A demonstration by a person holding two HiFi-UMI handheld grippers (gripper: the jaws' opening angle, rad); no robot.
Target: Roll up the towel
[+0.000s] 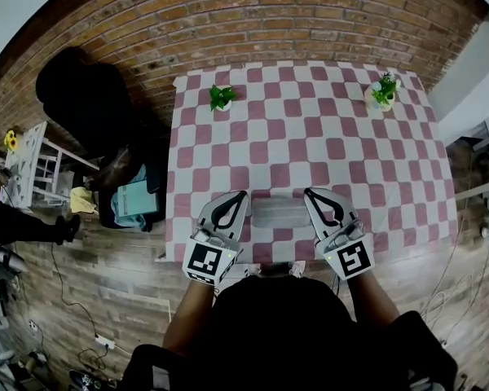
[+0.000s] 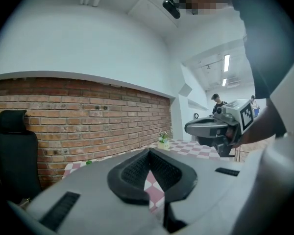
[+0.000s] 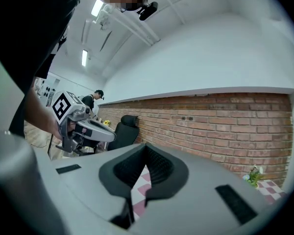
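Note:
In the head view a pale towel [image 1: 279, 212] lies as a short bundle near the front edge of the table [image 1: 310, 129], which has a red-and-white checked cloth. My left gripper [image 1: 243, 194] is just to its left and my right gripper [image 1: 308, 192] just to its right, both pointing away from me. Each one's jaws are shut with nothing between them. In the left gripper view the left gripper's [image 2: 149, 151] jaws meet over the checked cloth, and the right gripper [image 2: 220, 129] shows beside it. In the right gripper view the right gripper's [image 3: 146, 146] jaws also meet, with the left gripper [image 3: 83, 126] alongside. Neither gripper view shows the towel.
Two small potted plants stand at the far side of the table, one left [image 1: 221, 98] and one right [image 1: 382, 92]. A brick wall [image 1: 293, 15] runs behind. A black chair [image 1: 81, 96] and a white rack [image 1: 33, 165] stand to the left of the table.

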